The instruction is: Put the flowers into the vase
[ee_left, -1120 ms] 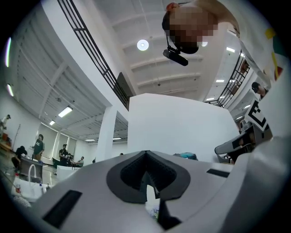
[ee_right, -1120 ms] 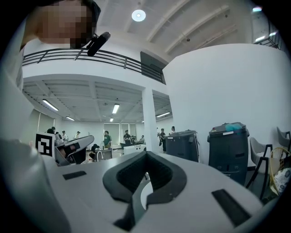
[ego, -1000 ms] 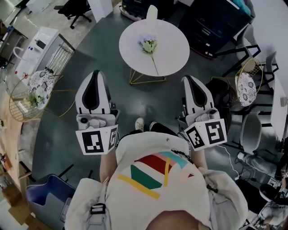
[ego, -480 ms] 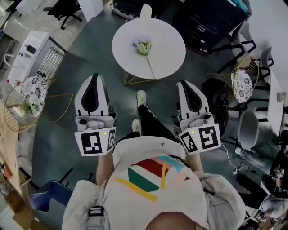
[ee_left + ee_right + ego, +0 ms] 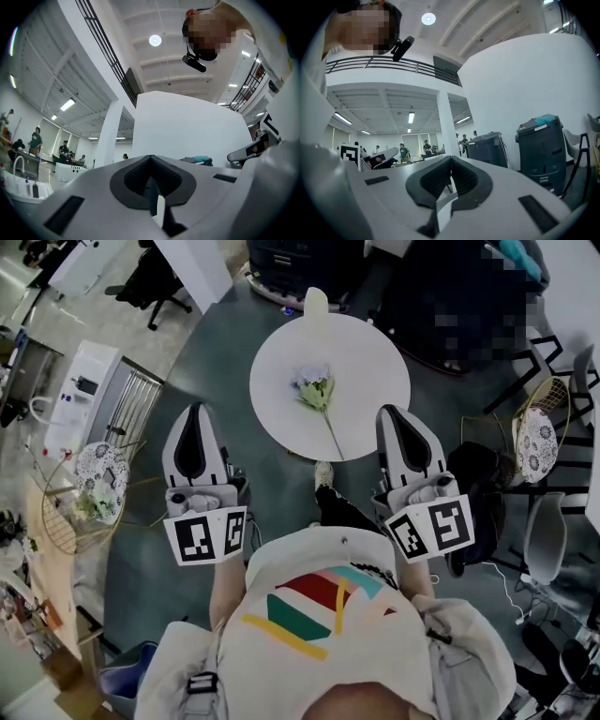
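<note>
One flower (image 5: 319, 395) between left gripper (image 5: 194, 410), right gripper (image 5: 394, 412); untouched.

Pale flower (image 5: 319, 395) lying flat — cream vase (image 5: 316, 304) upright.

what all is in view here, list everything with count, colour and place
flower stem: one, pale blooms on a green stalk, lying mid-table
vase: one, white, upright at the table's far edge
round table: one, white, ahead of the person
left wire chair: one, gold with a patterned cushion, far left
right wire chair: one, gold with a patterned cushion, far right
grey chair: one, right edge
cart: one, white, left of the table
shoe: one, pale, at the table's near edge
left gripper: one, white and black, shut and empty, left of the table
right gripper: one, white and black, shut and empty, right of the table
</note>
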